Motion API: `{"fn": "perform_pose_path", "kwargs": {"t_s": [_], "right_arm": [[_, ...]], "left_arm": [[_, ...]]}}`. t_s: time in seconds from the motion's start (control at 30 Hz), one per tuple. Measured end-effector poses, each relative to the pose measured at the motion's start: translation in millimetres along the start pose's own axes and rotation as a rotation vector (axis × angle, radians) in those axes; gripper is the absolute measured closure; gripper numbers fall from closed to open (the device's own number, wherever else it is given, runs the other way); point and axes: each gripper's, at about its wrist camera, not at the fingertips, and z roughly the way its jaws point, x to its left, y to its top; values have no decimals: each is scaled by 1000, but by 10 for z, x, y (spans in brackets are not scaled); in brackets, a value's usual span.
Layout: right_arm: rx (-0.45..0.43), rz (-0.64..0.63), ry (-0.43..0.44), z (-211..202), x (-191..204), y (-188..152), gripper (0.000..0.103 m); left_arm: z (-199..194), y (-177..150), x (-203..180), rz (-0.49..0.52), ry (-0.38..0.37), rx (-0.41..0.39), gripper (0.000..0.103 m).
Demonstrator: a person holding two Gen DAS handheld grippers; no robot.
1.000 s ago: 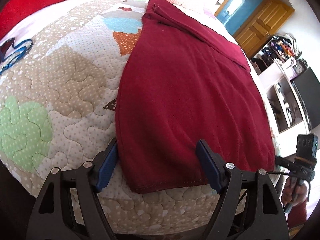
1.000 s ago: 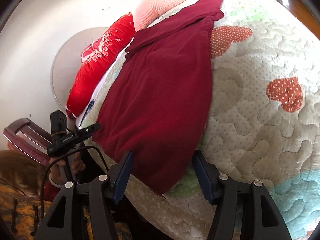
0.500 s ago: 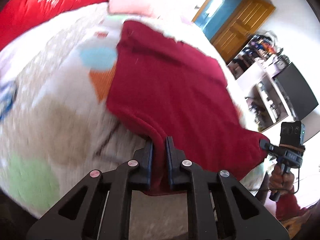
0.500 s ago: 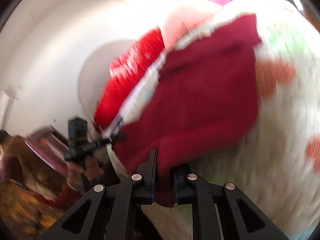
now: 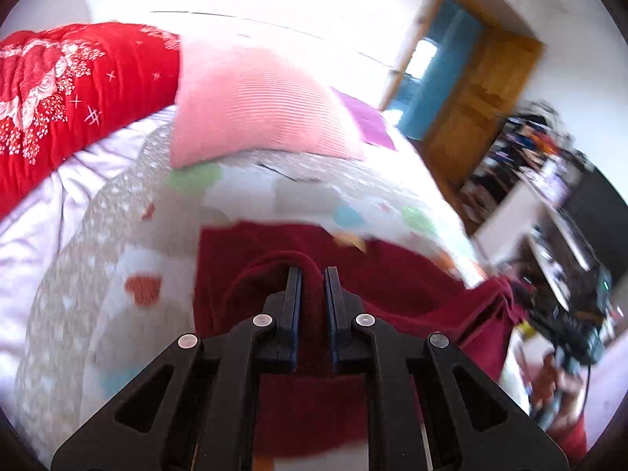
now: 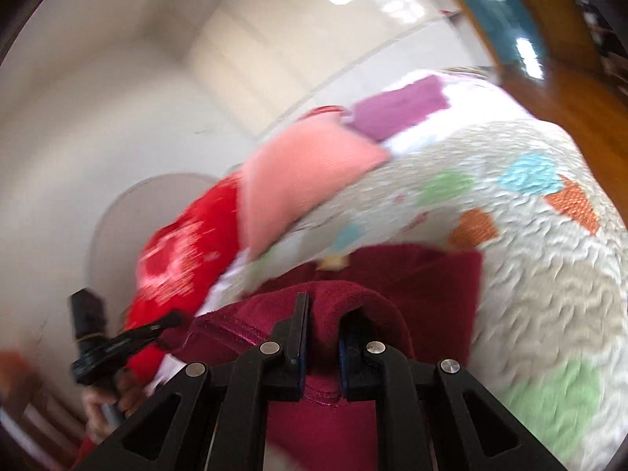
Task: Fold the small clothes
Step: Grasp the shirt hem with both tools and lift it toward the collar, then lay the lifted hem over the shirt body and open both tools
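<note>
A dark red garment (image 5: 396,278) lies on a patchwork quilt (image 5: 98,274) on a bed. My left gripper (image 5: 313,274) is shut on a raised fold of its near hem, which drapes over the fingers. My right gripper (image 6: 324,306) is shut on the other near corner of the garment (image 6: 424,274), cloth bulging over the fingertips. Both hold the hem lifted above the rest of the garment, toward the far end. The far edge of the garment (image 6: 392,253) still lies flat on the quilt (image 6: 549,294). Both views are motion-blurred.
A pink pillow (image 5: 255,114) and a red floral blanket (image 5: 66,90) lie at the head of the bed. A wooden door (image 5: 479,90) and cluttered shelves (image 5: 541,180) stand to the right. The right gripper shows in the left view (image 5: 565,333).
Both grippers went from open astride the near hem to shut on it, then lifted it and carried it forward over the garment toward the pillows.
</note>
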Motion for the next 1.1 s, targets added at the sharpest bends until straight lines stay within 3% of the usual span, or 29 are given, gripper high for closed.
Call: {"fn": "perform_pose_path", "kwargs": {"t_s": [0.07,0.13,0.2,0.23,0.27,0.3,0.33,0.37,0.4,0.47,0.53,0.63,0.73,0.8,0.93,1.1], "right_arm": [[32,22,-67,320,-186,94,91],[145,52,-160,648,-410,111,89],[158,78,-164,717,-462,128,87],[139,82,-146,698,-459,158,83],[108,83,-107,613,-440,174,77],[87,83,-80,538,-428,192,74],[54,78,-57,437,-395,217,63],[30,71,-60,381,-372,234,54],[-4,60,-73,315,-354,249,53],[-91,28,-105,158,-289,291,52],[-104,-4,-131,124,-273,313,52],[13,-78,-219,392,-211,260,54],[73,-186,-356,715,-183,162,73],[94,-196,-452,949,-307,153,76],[121,-190,-508,1118,-427,264,77],[52,-195,-495,683,-178,312,77]], "left_arm": [[321,120,134,-39,48,1,94],[531,173,275,-95,31,28,93],[577,202,317,-89,52,32,93],[547,216,326,-61,69,18,85],[497,215,304,-39,74,9,68],[460,218,296,-24,71,-1,59],[419,219,280,-12,67,-16,47],[379,211,271,-3,62,-35,43],[342,189,258,6,54,-46,43],[348,150,234,7,45,-33,43],[425,104,213,12,50,-7,43],[597,19,164,51,130,29,43],[869,-64,219,41,233,113,43],[1069,-114,307,28,300,182,43],[1119,-122,326,36,319,168,41],[974,-56,313,9,315,110,41]]}}
